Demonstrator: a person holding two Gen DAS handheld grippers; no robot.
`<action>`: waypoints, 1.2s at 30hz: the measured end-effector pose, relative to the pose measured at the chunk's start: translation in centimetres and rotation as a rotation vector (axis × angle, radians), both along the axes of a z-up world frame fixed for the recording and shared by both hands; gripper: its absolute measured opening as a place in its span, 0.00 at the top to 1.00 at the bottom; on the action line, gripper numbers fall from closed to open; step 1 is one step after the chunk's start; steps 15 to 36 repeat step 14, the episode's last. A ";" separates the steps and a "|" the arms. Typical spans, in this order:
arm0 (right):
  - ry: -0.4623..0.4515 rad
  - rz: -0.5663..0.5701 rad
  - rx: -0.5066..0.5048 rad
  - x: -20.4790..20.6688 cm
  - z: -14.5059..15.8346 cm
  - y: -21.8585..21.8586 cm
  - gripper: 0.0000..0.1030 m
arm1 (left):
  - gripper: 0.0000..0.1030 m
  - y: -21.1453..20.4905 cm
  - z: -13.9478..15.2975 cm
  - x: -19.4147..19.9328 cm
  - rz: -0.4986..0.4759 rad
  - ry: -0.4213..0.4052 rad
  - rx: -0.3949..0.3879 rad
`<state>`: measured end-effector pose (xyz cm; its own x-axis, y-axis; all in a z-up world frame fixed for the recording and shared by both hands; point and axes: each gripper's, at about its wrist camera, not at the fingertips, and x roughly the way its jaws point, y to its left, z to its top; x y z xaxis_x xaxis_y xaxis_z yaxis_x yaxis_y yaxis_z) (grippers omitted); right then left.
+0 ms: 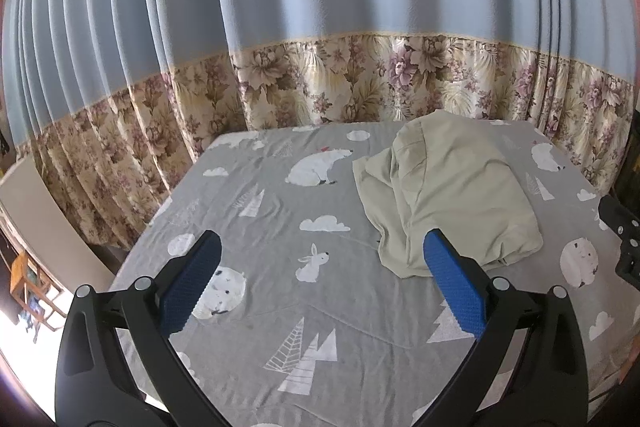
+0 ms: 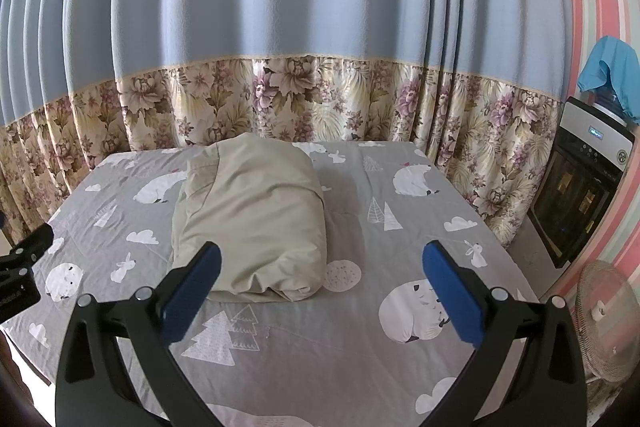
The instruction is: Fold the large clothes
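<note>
Presently, both tools are held spread and empty above the near part of the bed (image 1: pixel 248 311). The left tool (image 1: pixel 320 251) and the right tool (image 2: pixel 320 259) touch nothing. A beige garment (image 2: pixel 252 215), folded into a bundle, is seen lying on the grey animal-print sheet toward the far edge, near the curtain (image 2: pixel 280 99). A fan (image 2: pixel 604 319) is noted beyond the right edge.

A home bedroom: bed (image 2: pixel 328 347) in an animal-print sheet, floor-length curtains (image 2: pixel 280 7), a standing fan (image 2: pixel 604 319).
</note>
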<state>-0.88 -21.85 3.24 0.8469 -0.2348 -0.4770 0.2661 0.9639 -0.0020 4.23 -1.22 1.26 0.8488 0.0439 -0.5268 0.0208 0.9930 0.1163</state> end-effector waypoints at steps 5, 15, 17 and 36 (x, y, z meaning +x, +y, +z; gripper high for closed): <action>0.003 -0.002 -0.002 -0.2 -0.4 -0.3 0.02 | 0.03 0.1 0.5 -0.7 -0.009 -0.009 -0.010; 0.004 -0.002 -0.008 -0.1 -0.4 -0.3 0.02 | 0.03 0.6 0.5 -0.1 -0.013 0.026 -0.020; 0.004 -0.002 -0.008 -0.1 -0.4 -0.3 0.02 | 0.03 0.6 0.5 -0.1 -0.013 0.026 -0.020; 0.004 -0.002 -0.008 -0.1 -0.4 -0.3 0.02 | 0.03 0.6 0.5 -0.1 -0.013 0.026 -0.020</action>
